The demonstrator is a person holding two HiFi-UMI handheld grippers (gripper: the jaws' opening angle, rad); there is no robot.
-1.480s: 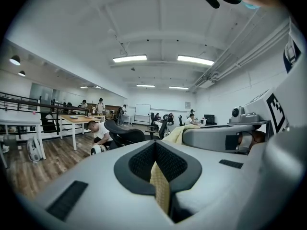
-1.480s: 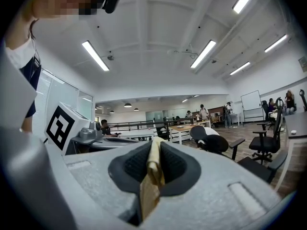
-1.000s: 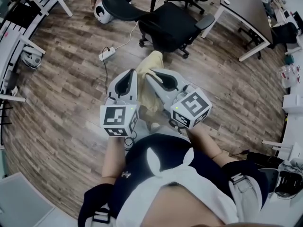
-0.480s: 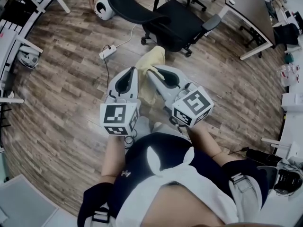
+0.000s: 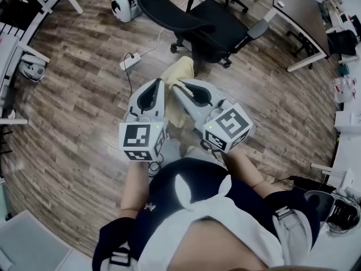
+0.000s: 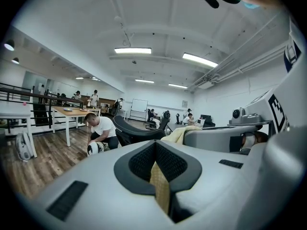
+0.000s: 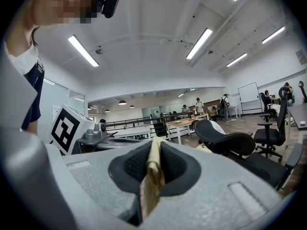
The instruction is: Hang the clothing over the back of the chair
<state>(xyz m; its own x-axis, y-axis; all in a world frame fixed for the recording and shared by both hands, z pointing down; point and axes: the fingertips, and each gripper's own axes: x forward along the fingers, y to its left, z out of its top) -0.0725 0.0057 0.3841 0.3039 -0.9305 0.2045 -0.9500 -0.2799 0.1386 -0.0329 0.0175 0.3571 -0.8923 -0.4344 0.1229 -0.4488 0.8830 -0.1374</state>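
The left gripper (image 5: 159, 83) and the right gripper (image 5: 176, 87) are held side by side on the person's side of the black office chair (image 5: 217, 30), their tips pointing toward it and close to each other. In the left gripper view the jaws are nearly together, pinching a thin fold of the yellow clothing (image 5: 179, 75) between the dark pads. In the right gripper view the jaws are likewise narrow and clamp another fold of the same garment, which stands up between the pads. The clothing is stretched between the two tips and sags below them in a loose bunch, just short of the chair's wheeled base. None of it lies on the chair's curved backrest (image 5: 166, 13), which leans away toward the far side. A white power strip (image 5: 129, 64) lies on the wooden floor (image 5: 73, 112) to the left of the chair, a desk (image 5: 296, 10) stands to the chair's right, and a crouching person (image 6: 101, 131) is beyond the backrest.
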